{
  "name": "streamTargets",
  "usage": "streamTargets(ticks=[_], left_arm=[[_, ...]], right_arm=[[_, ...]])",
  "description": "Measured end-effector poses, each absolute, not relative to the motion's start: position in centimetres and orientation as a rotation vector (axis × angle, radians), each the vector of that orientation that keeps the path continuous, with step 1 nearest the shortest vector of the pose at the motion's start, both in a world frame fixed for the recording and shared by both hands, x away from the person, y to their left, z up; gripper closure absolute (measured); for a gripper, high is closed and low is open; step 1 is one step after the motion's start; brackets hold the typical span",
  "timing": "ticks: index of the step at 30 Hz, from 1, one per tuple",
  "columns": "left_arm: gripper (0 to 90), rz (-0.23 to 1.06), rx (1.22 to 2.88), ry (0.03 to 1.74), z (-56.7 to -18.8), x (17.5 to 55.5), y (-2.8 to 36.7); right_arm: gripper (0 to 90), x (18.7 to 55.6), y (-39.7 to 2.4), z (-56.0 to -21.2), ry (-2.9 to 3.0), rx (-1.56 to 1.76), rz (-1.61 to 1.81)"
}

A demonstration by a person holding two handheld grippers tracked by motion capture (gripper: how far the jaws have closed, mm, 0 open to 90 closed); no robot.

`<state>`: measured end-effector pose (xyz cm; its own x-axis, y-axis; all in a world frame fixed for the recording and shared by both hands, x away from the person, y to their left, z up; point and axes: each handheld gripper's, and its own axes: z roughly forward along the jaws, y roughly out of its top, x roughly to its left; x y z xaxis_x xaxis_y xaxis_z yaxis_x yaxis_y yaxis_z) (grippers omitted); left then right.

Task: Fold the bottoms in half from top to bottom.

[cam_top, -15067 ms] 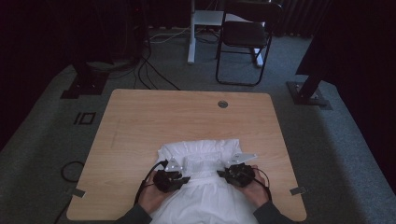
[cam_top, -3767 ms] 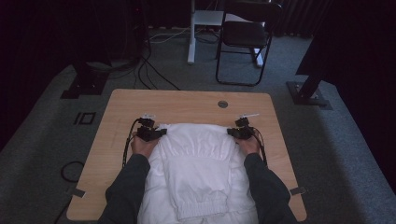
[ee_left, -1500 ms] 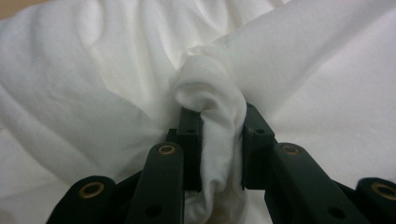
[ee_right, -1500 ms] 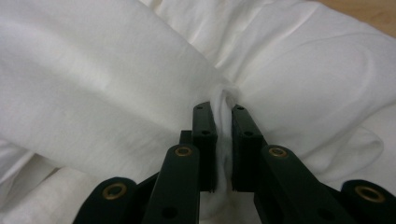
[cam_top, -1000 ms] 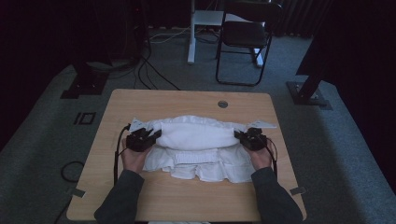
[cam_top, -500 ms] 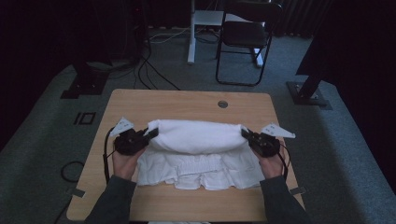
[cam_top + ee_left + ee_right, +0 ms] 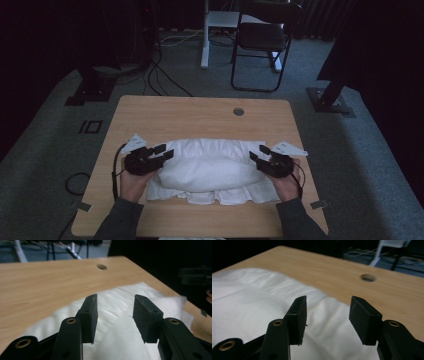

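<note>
A white garment lies folded over itself across the near half of the wooden table. My left gripper hovers at the fold's left end; its jaws have just been opening and now stand apart with nothing pinched, the white cloth lying beneath them. At the right end my right gripper has also just been opening, and its jaws are spread above the cloth without touching it. The other gripper shows dark at the far right of the left gripper view.
A round cable hole sits near the table's far edge. Beyond the table stand a black chair, a white post and floor cables. Dark stand feet rest on the carpet at both sides.
Both grippers drew the folded edge toward the person, then let go of the cloth and opened. The fold now lies settled on the lower layer.
</note>
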<state>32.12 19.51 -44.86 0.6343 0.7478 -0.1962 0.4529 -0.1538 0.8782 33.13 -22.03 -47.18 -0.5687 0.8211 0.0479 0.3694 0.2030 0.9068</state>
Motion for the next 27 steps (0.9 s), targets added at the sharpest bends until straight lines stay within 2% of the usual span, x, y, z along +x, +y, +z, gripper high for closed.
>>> streamTargets(ticks=[8, 14, 21, 27], left_arm=[[61.1, 0.269, 1.976, 0.975, -50.0, 31.5, 14.8], [62.9, 0.302, 2.051, 1.033, -53.2, 30.3, 15.8], [63.5, 0.396, 2.083, 1.060, -54.4, 30.4, 16.9], [64.1, 0.434, 2.060, 1.111, -54.6, 31.6, 17.0]], right_arm=[[51.0, 34.2, -17.3, -51.2, 2.211, 1.091, 1.186], [52.4, 33.4, -18.3, -53.3, 2.246, 1.115, 1.101], [54.5, 32.8, -19.2, -55.4, 2.293, 1.161, 1.002], [54.6, 33.6, -18.7, -55.8, 2.300, 1.149, 1.021]])
